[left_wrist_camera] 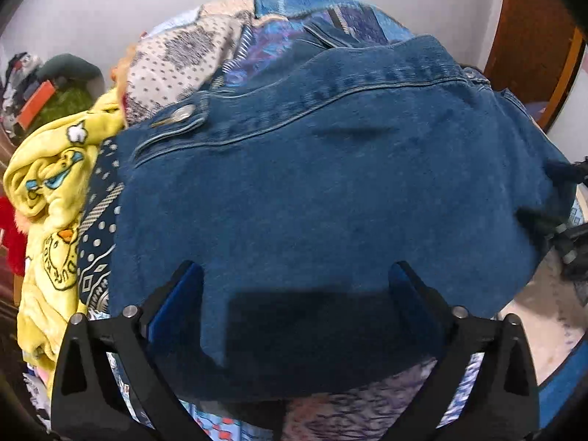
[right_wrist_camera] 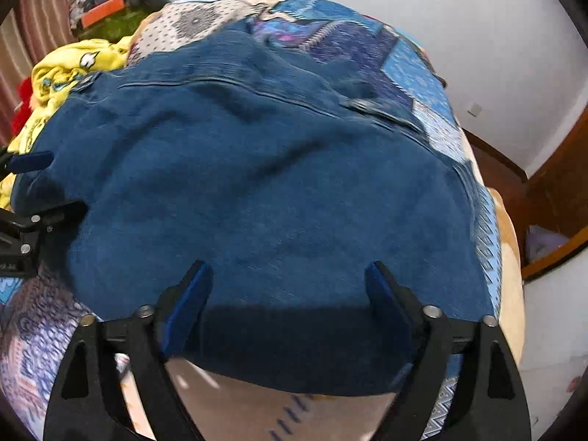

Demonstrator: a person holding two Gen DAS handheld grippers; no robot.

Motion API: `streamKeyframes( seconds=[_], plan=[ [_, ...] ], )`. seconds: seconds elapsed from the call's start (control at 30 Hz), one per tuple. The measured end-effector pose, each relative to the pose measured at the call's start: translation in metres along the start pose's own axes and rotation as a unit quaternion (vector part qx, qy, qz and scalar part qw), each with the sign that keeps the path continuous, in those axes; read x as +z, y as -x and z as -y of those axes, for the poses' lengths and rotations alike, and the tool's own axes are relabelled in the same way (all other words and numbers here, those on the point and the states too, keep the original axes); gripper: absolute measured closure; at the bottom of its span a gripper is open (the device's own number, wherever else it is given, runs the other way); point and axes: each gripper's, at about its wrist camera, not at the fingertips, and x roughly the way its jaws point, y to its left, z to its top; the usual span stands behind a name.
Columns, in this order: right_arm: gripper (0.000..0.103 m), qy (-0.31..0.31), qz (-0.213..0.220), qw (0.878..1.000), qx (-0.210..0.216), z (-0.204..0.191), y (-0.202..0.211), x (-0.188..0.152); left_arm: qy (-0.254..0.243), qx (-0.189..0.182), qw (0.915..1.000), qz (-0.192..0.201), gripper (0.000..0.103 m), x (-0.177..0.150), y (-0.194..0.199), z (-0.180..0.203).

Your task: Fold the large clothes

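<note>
1. I hold a hand-held gripper in each hand, both tilted downward over a bed covered with a patchwork bedspread (left_wrist_camera: 341, 18) in blues, purples and cream.
2. My left hand-held gripper (left_wrist_camera: 296, 279) has its jaws spread wide, with nothing pinched between the blue pads.
3. My right hand-held gripper (right_wrist_camera: 288, 277) is likewise wide open and grips nothing.
4. A large blue denim jacket (left_wrist_camera: 330, 191) lies spread on the bed, directly under and ahead of both grippers; its near hem runs beneath the open jaws in each view.
5. Ahead of the left gripper and toward its left, a stitched seam crosses the denim, ending at a metal button (left_wrist_camera: 182, 113).
6. In the left view, my right gripper shows at the far right edge, just beside the jacket's side.
7. In the right view, my left gripper (right_wrist_camera: 40, 183) shows at the far left edge, also open, at the jacket's opposite side.
8. Left of the left gripper lies a crumpled yellow blanket (left_wrist_camera: 47, 198) with cartoon duck prints, touching the jacket's edge.
9. Beyond the jacket, a white wall (right_wrist_camera: 459, 18) rises; brown wooden furniture (right_wrist_camera: 555, 187) stands to the right of the right gripper.
</note>
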Motion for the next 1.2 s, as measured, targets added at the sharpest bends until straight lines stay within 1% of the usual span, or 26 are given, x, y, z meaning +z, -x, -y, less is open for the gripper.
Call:
streamKeyframes(
  seconds=[0.07,0.13,0.2,0.23,0.27,0.3,0.33,0.4,0.5,0.57,0.63,0.7,0.73,0.8,0.83,0.9,0.93,0.97,1.0,1.07,1.1,1.13,1.2],
  plan=[
    [0.001,-0.025,0.003,1.000,-0.007,0.020,0.005,-0.010,-0.004,0.009,0.9999,0.011,0.000,-0.009,0.006,-0.004],
    [0.001,-0.050,-0.001,0.999,-0.004,0.039,0.009,-0.019,-0.003,0.021,0.9997,0.009,0.000,-0.019,0.008,-0.010],
    [0.001,-0.073,-0.006,0.997,0.017,0.056,0.013,-0.030,0.012,0.014,0.9998,0.009,0.000,-0.030,0.012,-0.023],
    [0.001,-0.079,-0.009,0.997,0.007,0.058,0.015,-0.034,0.026,0.006,0.9996,0.010,0.000,-0.037,0.015,-0.031],
    [0.001,-0.085,-0.019,0.996,-0.020,0.063,0.017,-0.038,0.038,0.009,0.9992,0.008,0.000,-0.042,0.017,-0.038],
    [0.000,-0.090,-0.028,0.995,-0.033,0.067,0.016,-0.042,0.053,0.016,0.9985,0.004,0.000,-0.049,0.019,-0.047],
    [0.000,-0.097,-0.035,0.994,-0.029,0.071,0.016,-0.044,0.066,0.012,0.9978,0.002,0.000,-0.055,0.021,-0.055],
    [0.000,-0.131,-0.047,0.990,-0.006,0.084,0.019,-0.054,0.103,-0.005,0.9947,-0.006,0.000,-0.069,0.023,-0.071],
    [0.000,-0.174,-0.053,0.983,0.004,0.095,0.030,-0.066,0.149,0.025,0.9879,-0.032,0.000,-0.090,0.024,-0.096],
    [0.000,-0.185,-0.049,0.982,0.007,0.097,0.036,-0.069,0.180,0.022,0.9819,-0.054,0.000,-0.104,0.022,-0.112],
    [0.000,-0.189,-0.042,0.981,0.004,0.095,0.044,-0.071,0.227,-0.004,0.9715,-0.069,0.000,-0.118,0.021,-0.129],
    [0.000,-0.184,-0.030,0.982,0.001,0.093,0.053,-0.070,0.279,-0.045,0.9568,-0.069,0.000,-0.131,0.024,-0.143],
    [0.000,-0.180,-0.026,0.983,0.001,0.092,0.058,-0.078,0.294,-0.061,0.9515,-0.065,0.000,-0.135,0.026,-0.146],
    [0.000,-0.173,-0.018,0.985,0.002,0.087,0.063,-0.079,0.332,-0.112,0.9356,-0.046,0.000,-0.142,0.032,-0.151],
    [0.000,-0.170,-0.015,0.985,0.003,0.085,0.062,-0.077,0.343,-0.132,0.9292,-0.040,0.000,-0.143,0.034,-0.152],
    [0.000,-0.168,-0.012,0.986,0.010,0.079,0.060,-0.074,0.371,-0.189,0.9090,-0.023,0.000,-0.145,0.034,-0.152],
    [0.000,-0.168,-0.012,0.986,0.015,0.076,0.059,-0.073,0.384,-0.218,0.8972,-0.015,0.000,-0.145,0.033,-0.151],
    [0.000,-0.170,-0.014,0.985,0.027,0.075,0.055,-0.070,0.395,-0.250,0.8839,-0.009,0.000,-0.144,0.030,-0.149],
    [0.000,-0.173,-0.019,0.984,0.048,0.073,0.050,-0.069,0.403,-0.276,0.8726,-0.006,0.000,-0.141,0.024,-0.146],
    [0.000,-0.177,-0.033,0.981,0.068,0.069,0.041,-0.065,0.416,-0.294,0.8605,-0.006,0.001,-0.134,0.013,-0.146],
    [0.000,-0.178,-0.036,0.981,0.070,0.067,0.039,-0.064,0.425,-0.299,0.8543,-0.007,0.003,-0.132,0.004,-0.147],
    [0.000,-0.178,-0.038,0.981,0.069,0.066,0.036,-0.063,0.432,-0.304,0.8487,-0.011,0.009,-0.132,-0.003,-0.147],
    [0.000,-0.175,-0.039,0.981,0.071,0.063,0.034,-0.061,0.441,-0.320,0.8384,-0.012,0.012,-0.127,-0.019,-0.146]
  ],
)
